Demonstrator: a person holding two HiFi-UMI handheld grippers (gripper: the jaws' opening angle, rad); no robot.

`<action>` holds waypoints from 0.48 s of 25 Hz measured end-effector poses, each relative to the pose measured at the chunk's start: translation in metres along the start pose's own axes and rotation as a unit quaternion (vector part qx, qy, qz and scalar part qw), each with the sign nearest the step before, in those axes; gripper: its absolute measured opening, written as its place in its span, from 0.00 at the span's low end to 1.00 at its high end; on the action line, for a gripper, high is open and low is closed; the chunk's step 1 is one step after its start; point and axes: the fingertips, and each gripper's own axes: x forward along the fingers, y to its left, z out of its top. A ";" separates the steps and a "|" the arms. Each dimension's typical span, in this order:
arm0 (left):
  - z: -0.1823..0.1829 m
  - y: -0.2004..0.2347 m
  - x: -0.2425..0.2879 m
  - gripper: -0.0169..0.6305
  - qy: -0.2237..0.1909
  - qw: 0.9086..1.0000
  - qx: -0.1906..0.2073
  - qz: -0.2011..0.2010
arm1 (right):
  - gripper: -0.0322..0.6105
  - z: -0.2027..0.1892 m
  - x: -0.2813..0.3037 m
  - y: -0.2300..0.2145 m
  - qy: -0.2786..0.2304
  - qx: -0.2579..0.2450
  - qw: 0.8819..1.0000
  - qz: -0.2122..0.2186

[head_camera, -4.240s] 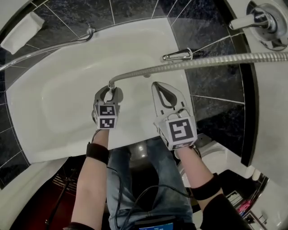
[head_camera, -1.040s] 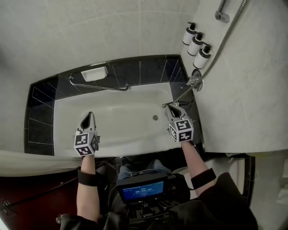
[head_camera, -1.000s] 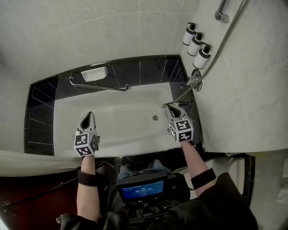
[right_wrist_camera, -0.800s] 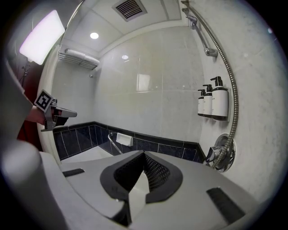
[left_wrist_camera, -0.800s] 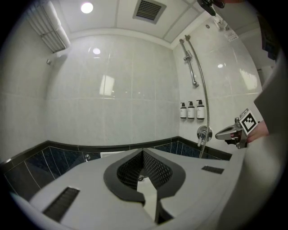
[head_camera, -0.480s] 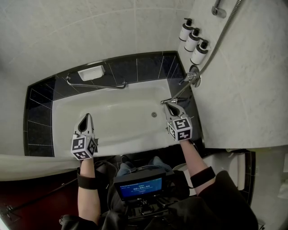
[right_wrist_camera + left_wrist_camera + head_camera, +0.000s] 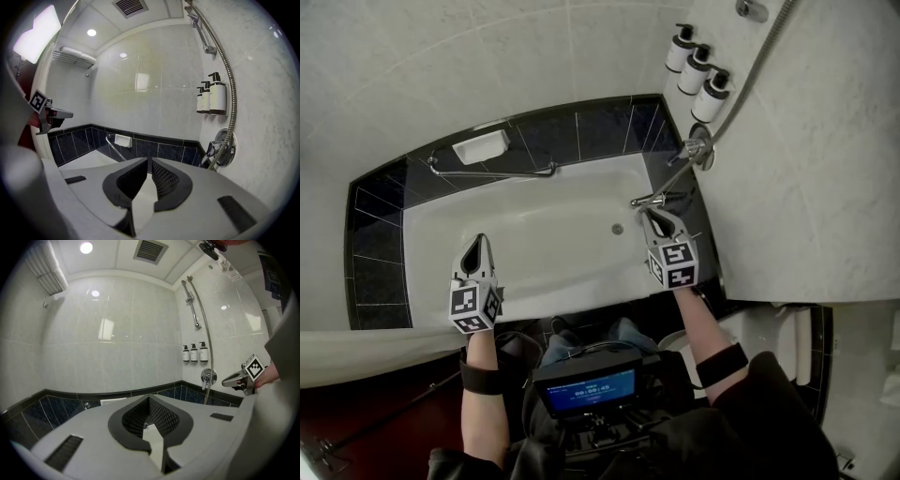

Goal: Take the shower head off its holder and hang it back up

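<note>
Hose [image 7: 741,86], ribbed metal, alone shows from above; left gripper view finds the shower head [image 7: 189,279] high on its rail. Left claw [image 7: 479,240] closed, empty; right claw [image 7: 652,214] empty, jaws all but together, just eased a hair.

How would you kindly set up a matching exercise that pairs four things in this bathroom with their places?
Things
1. pump bottles
2. soap dish
3. shower hose
4. left tongs

Places
A. over the white tub, at the end away from the mixer valve
B. running up the pale wall from the mixer valve
C. in a row on the pale wall, above the mixer valve
D. on the dark tiles, just behind the grab bar

Pairs: 1-C, 2-D, 3-B, 4-A
</note>
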 end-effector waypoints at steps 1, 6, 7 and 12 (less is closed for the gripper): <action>-0.001 -0.001 0.001 0.03 0.002 1.000 0.002 -0.001 | 0.15 -0.004 0.001 -0.002 0.004 0.002 1.000 -0.002; -0.013 -0.004 0.007 0.03 0.013 1.000 0.007 -0.002 | 0.31 -0.024 0.006 -0.001 0.037 0.015 0.999 0.004; -0.016 -0.005 0.009 0.03 0.016 1.000 0.009 -0.003 | 0.34 -0.033 0.009 -0.002 0.047 0.015 0.999 0.004; -0.036 -0.016 0.023 0.03 0.034 0.999 0.020 -0.014 | 0.49 -0.083 0.028 -0.005 0.099 0.015 0.995 0.010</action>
